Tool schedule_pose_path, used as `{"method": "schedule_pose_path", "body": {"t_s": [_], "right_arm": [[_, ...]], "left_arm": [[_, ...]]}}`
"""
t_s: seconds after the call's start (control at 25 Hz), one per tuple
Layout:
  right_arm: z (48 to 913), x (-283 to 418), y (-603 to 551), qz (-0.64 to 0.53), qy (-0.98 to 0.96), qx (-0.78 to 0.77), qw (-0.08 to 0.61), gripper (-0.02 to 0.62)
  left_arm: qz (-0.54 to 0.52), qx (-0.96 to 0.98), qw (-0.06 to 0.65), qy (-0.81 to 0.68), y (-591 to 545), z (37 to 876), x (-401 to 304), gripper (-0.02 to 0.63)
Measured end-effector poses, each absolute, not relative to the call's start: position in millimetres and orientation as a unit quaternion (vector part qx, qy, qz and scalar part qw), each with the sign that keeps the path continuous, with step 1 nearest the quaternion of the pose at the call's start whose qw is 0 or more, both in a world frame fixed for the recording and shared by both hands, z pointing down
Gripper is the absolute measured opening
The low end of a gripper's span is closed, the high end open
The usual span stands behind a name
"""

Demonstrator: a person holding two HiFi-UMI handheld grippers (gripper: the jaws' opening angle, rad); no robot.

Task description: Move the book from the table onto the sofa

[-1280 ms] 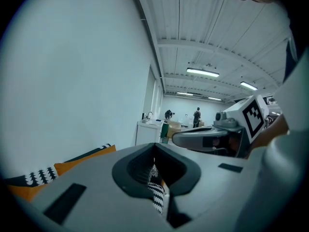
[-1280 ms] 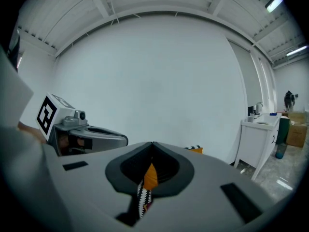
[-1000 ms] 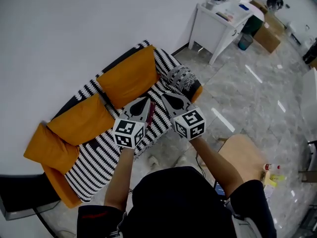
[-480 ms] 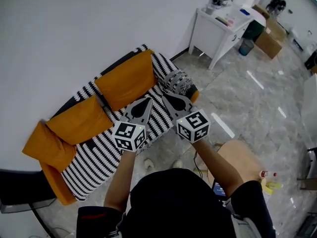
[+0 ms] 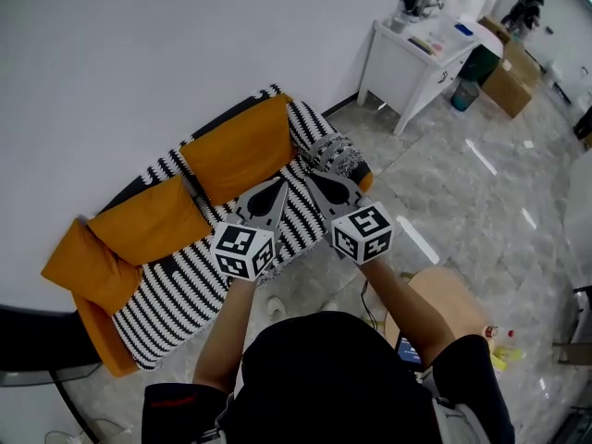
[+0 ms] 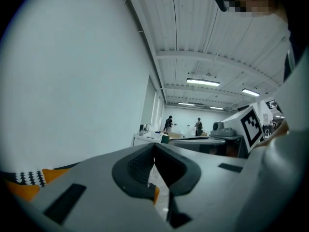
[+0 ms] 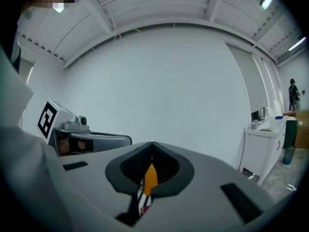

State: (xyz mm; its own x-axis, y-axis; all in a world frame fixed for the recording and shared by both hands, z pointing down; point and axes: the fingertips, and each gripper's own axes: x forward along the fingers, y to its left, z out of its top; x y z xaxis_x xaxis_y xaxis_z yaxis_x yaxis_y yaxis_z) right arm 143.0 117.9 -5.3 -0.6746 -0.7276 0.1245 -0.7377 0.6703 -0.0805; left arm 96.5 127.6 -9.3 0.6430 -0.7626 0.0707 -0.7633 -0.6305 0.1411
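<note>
Book: not visible in any view. Nothing sits between either pair of jaws, and none shows on the bare parts of the sofa (image 5: 176, 289). If it's on the seat, it's hidden under the tools at frame centre; can't confirm.

Left gripper (image 5: 280, 183) is clenched & empty. Right gripper (image 5: 309, 175) is also clenched on nothing, w/ only orange and striped fabric showing thru its slit. Both hover side by side, close together, over the striped seat, below the orange cushions (image 5: 236, 146) and lower left of the patterned pillow (image 5: 335, 152).

Risks, as a guess: the book prob. lies near the seat's front edge, so it could slide to the floor (image 5: 481, 183) if the soft seat tilts it. A low pull-back could catch the cover w/ a jaw tip & drag it off. Placement is unverified, so the person may leave w/o checking.
</note>
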Motion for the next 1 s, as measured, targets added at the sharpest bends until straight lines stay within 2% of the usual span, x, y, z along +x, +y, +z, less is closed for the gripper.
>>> {"method": "schedule_pose_path", "body": {"t_s": [1.0], "right_arm": [[-13,145,118,0.046,-0.916,0.398,0.035,0.017]], "left_arm": [[0.004,0.905,0.073,-0.419,127,-14,105,0.017]]}}
